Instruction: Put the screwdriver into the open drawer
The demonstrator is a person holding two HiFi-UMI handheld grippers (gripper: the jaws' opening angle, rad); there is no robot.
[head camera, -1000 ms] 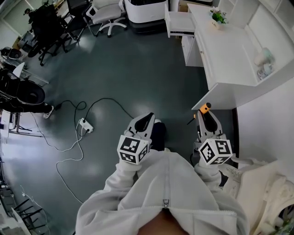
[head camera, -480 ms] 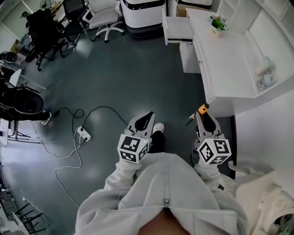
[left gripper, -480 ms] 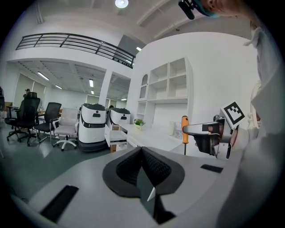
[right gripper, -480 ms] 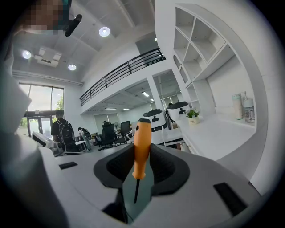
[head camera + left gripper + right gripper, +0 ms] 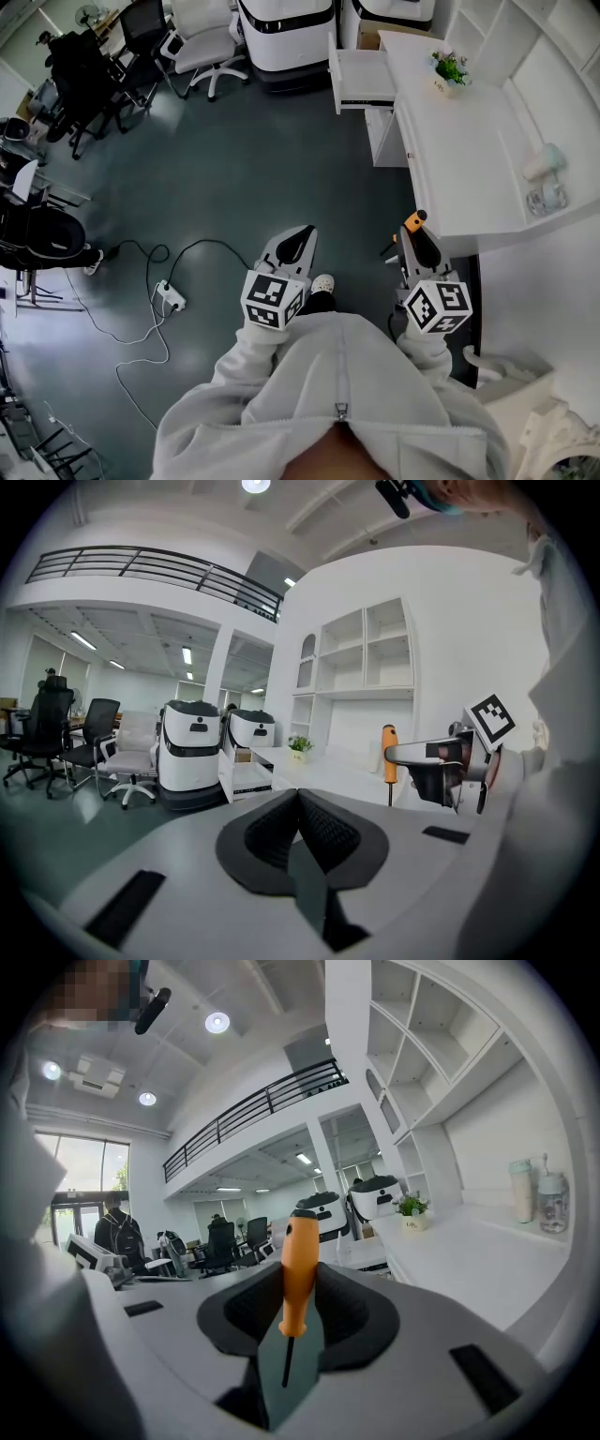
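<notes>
now right tongs clamp screwdriver upright, handle up, shaft down; left tongs closed, empty.

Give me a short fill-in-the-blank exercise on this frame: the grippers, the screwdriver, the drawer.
1. The right gripper grips a screwdriver whose handle is coloured ____.
2. The left gripper, jaws together, holds ____.
3. The open drawer is at the end of the white desk where a potted ____ stands.
Missing words: orange; nothing; plant.
</notes>
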